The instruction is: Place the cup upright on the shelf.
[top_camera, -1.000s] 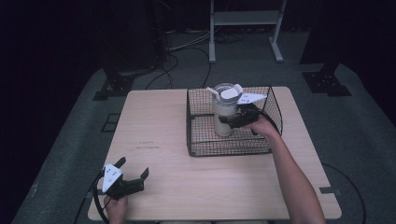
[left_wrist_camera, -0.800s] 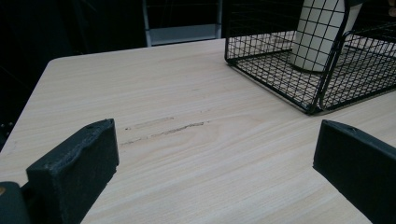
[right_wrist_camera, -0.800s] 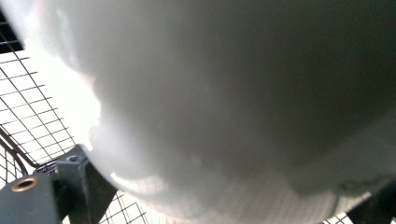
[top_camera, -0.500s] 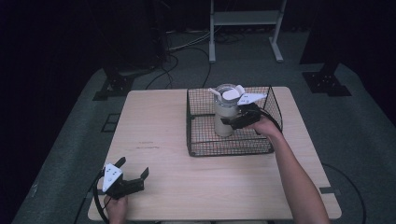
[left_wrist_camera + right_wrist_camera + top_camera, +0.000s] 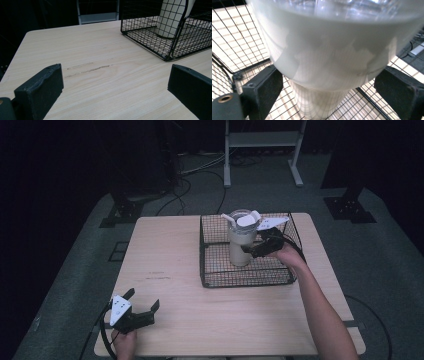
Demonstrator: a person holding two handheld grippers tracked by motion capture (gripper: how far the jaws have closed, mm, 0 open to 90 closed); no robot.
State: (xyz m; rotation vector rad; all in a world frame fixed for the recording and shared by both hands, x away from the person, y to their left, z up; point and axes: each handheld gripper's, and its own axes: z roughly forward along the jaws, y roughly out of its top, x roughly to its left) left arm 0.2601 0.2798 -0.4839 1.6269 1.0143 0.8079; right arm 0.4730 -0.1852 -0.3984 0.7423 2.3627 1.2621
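Cup (image 5: 241,242) stands upright in wire basket (image 5: 215,272) at far right of table (image 5: 175,260). Right gripper (image 5: 248,250) jaws sit either side of cup's lower body, wide apart; contact w/ wall can't be confirmed. Left gripper (image 5: 142,299) rests at near left, jaws wide, holding nothing.

Risks:
- Tapered, smooth wall: jaws may slide upward, cup drops.
- Off-centre squeeze: cup tips against basket.

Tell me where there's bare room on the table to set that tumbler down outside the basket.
The widest bare patch is the wood left of the wire basket, running down to the left tool. A bare strip also runs along the near table edge. Inside the basket it is crowded: the tumbler and right tool.
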